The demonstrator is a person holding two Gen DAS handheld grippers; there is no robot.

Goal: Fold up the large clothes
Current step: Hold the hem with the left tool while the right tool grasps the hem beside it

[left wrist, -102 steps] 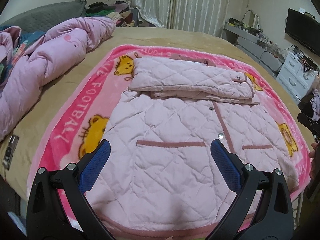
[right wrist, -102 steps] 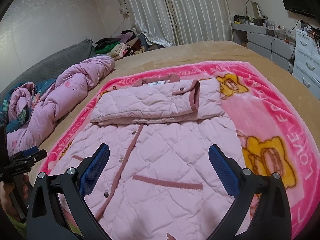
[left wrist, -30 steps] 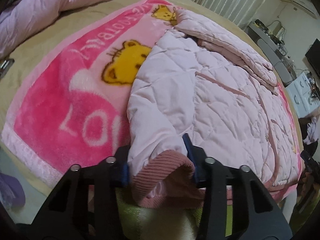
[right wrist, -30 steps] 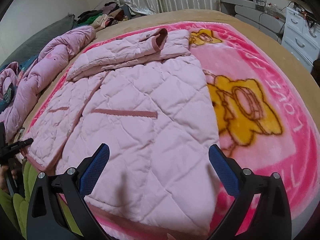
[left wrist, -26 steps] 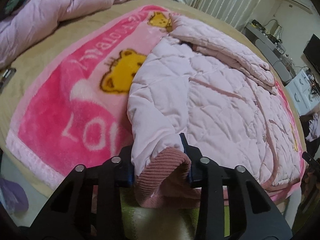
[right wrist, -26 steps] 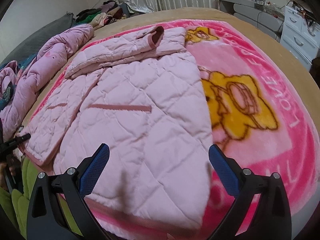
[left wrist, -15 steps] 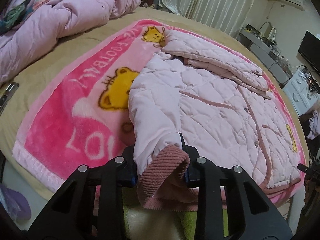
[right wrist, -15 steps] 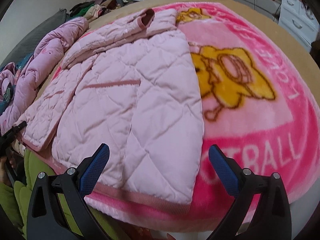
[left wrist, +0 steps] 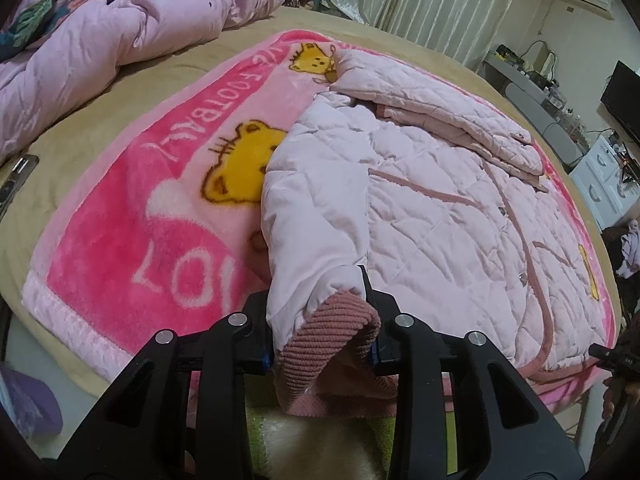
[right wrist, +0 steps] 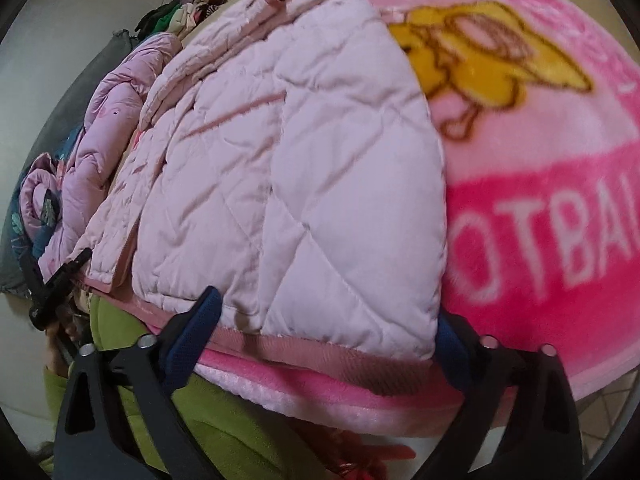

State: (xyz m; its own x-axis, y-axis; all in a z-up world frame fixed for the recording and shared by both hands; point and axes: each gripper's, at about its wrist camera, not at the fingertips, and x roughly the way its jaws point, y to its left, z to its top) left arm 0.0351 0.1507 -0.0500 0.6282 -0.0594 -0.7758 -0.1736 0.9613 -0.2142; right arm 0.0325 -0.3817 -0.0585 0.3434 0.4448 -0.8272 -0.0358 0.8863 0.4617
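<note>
While the left hand-held gripper [left wrist: 320,320] pinches the jacket [left wrist: 440,208] hem corner for folding, the right hand-held gripper [right wrist: 326,334] straddles its opposite corner, jaws apart.

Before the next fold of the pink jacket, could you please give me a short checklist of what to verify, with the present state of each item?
1. Left gripper holds the jacket hem corner: ok, shut on the ribbed hem.
2. Right gripper holds the other hem corner: not ok, its fingers are apart on either side of the corner, not closed.
3. Sleeves folded across the chest: ok, they lie stacked at the collar end.
4. Jacket lies flat: not ok, the left side is lifted and curled over.
5. Blanket stays out of the grip: cannot tell, its edge lies directly under the hem at the right gripper.
</note>
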